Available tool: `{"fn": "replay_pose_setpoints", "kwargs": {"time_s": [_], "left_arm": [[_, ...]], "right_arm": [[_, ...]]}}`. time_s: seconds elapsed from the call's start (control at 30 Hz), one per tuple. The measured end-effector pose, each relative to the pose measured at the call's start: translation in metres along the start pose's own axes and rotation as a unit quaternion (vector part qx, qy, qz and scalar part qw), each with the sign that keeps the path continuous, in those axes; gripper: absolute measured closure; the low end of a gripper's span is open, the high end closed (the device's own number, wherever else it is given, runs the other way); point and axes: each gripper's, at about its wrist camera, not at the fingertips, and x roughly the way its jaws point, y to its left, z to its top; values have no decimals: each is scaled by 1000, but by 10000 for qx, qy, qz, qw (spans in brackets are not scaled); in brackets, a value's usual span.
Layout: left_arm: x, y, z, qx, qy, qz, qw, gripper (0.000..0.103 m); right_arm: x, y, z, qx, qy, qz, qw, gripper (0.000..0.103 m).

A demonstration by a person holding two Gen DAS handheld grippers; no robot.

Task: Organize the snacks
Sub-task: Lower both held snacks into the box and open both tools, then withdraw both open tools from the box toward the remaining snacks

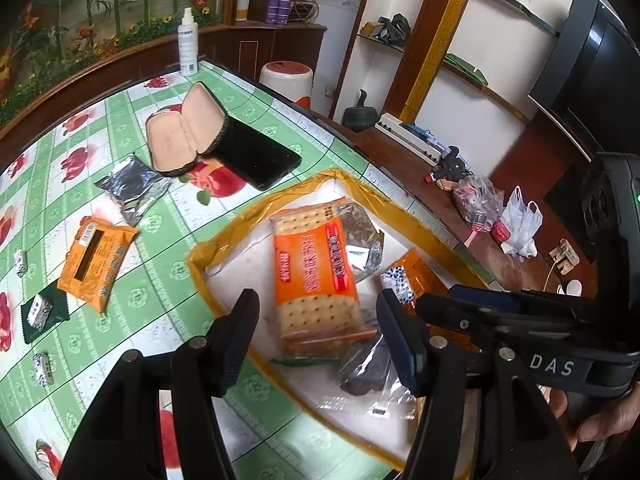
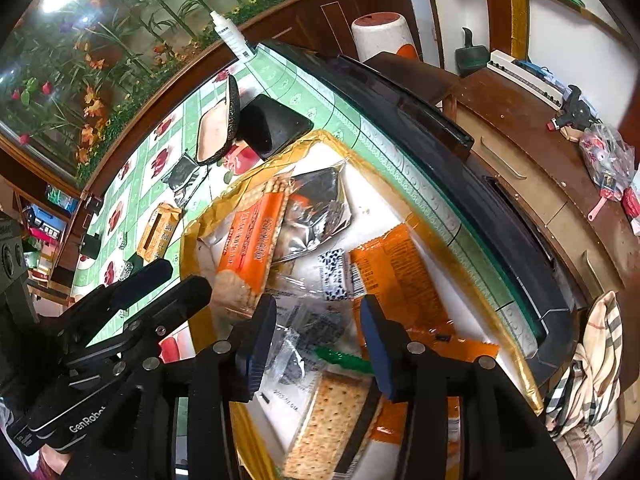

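Observation:
A white tray with a yellow rim [image 1: 224, 236] holds several snacks: an orange cracker pack [image 1: 316, 276], a silver packet [image 1: 362, 244], an orange packet [image 1: 420, 272], a patterned candy [image 1: 398, 282] and a clear bag of dark pieces [image 1: 368, 376]. My left gripper [image 1: 316, 320] hangs open above the cracker pack, gripping nothing. My right gripper [image 2: 318, 320] is open above the clear bag [image 2: 316, 332] and a second cracker pack [image 2: 332, 420], its pads touching neither. Each gripper shows beside the other in the opposite view.
On the green tablecloth left of the tray lie an orange pack [image 1: 94, 264], a silver packet [image 1: 132, 186] and small white candies [image 1: 40, 310]. An open glasses case [image 1: 186, 132], a black phone [image 1: 256, 156] and a spray bottle [image 1: 188, 42] stand farther back. The table edge runs right of the tray.

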Motion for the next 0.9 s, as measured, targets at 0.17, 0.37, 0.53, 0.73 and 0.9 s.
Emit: {"fn": "replay_pose_setpoints", "kwargs": {"time_s": [0.17,0.37,0.53,0.73,0.9], "left_arm": [[-6,6,-5,-2,-8,18,10000,43],[-21,23,-17,-77,-26,87,9999,43],[-32,43,-27,-272,-56,173,9995,43],[-48,77,-40,-604,-112,319,9976,43],[-60,107,-52,-889,-126,446,9950,43]], "right_arm": [[1,11,-5,-35,-10,-23,10000,54],[0,30,-10,-184,-100,-11,9998,54],[5,54,-16,-406,-50,42,9992,54],[14,86,-22,-718,22,139,9973,53],[22,113,-29,-985,92,234,9948,53]]}}
